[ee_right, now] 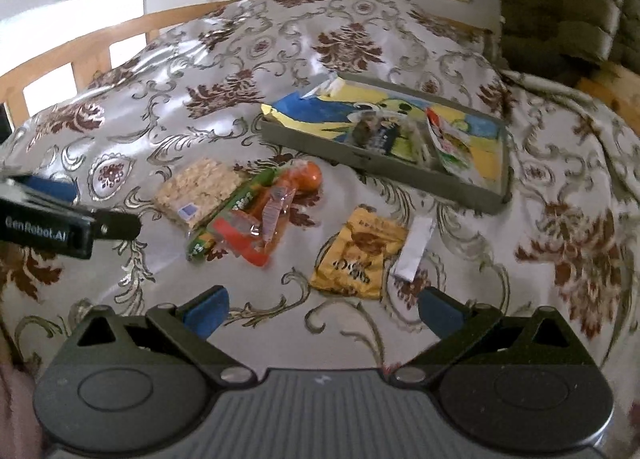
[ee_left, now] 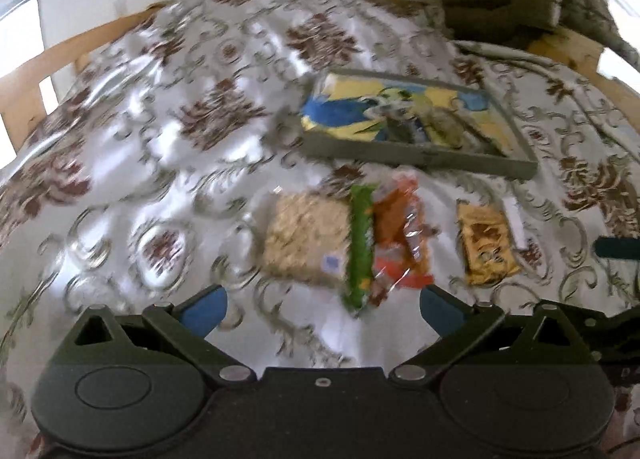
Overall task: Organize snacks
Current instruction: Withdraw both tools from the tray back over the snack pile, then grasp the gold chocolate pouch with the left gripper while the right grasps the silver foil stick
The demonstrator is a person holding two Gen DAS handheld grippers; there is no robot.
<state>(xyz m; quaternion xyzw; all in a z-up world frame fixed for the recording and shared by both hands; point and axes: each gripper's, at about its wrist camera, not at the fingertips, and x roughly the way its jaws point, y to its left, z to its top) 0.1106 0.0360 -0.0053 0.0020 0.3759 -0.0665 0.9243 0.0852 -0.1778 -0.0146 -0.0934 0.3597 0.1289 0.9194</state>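
Note:
A grey tray (ee_right: 432,179) lined with a blue and yellow picture sits on the patterned tablecloth and holds a few packets (ee_right: 448,139). In front of it lie a puffed rice bar (ee_right: 200,191), a green packet (ee_right: 232,211), an orange packet (ee_right: 272,215), a yellow packet (ee_right: 360,251) and a small white sachet (ee_right: 414,247). My right gripper (ee_right: 324,311) is open and empty above the cloth, just short of the yellow packet. My left gripper (ee_left: 322,307) is open and empty, just short of the rice bar (ee_left: 308,235), green packet (ee_left: 362,243) and orange packet (ee_left: 400,235). The tray (ee_left: 420,155) lies beyond them.
The left gripper's side (ee_right: 52,219) shows at the left of the right wrist view. A wooden rail (ee_right: 92,43) runs along the far left edge. An olive quilted cushion (ee_right: 560,7) stands at the back right. Pictures hang on the wall behind.

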